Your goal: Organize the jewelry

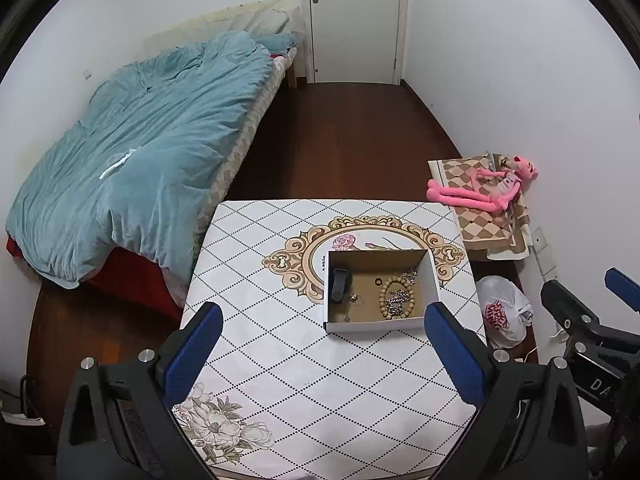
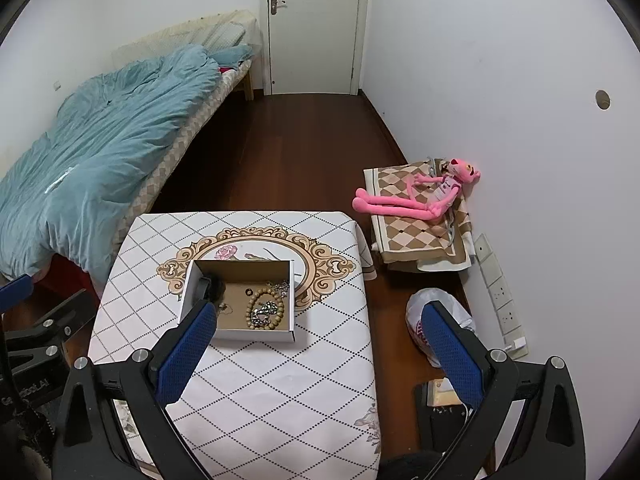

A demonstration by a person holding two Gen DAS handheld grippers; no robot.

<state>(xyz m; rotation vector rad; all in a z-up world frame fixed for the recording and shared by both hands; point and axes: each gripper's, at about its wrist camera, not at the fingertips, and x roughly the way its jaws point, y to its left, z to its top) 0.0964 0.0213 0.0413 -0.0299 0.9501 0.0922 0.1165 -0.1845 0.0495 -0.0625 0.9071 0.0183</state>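
An open cardboard box (image 1: 434, 280) (image 2: 236, 334) stands on the table with the patterned cloth (image 1: 280, 360) (image 2: 280, 392). In it lie a wooden bead bracelet (image 1: 386, 292) (image 2: 253, 308), a silver chain (image 1: 396, 300) (image 2: 266, 309), a small black ring (image 1: 377, 281) (image 2: 247, 291), a black case (image 1: 340, 284) (image 2: 208, 286) and small pieces at the front left. My left gripper (image 1: 324, 352) is open and empty above the table, in front of the box. My right gripper (image 2: 320, 348) is open and empty, over the table's right edge.
A bed with a teal quilt (image 1: 140, 152) (image 2: 92, 152) is at the left. A pink plush toy (image 1: 488, 192) (image 2: 420, 200) lies on folded checked cloth at the right wall. A white plastic bag (image 1: 504, 312) (image 2: 420, 320) sits on the wooden floor.
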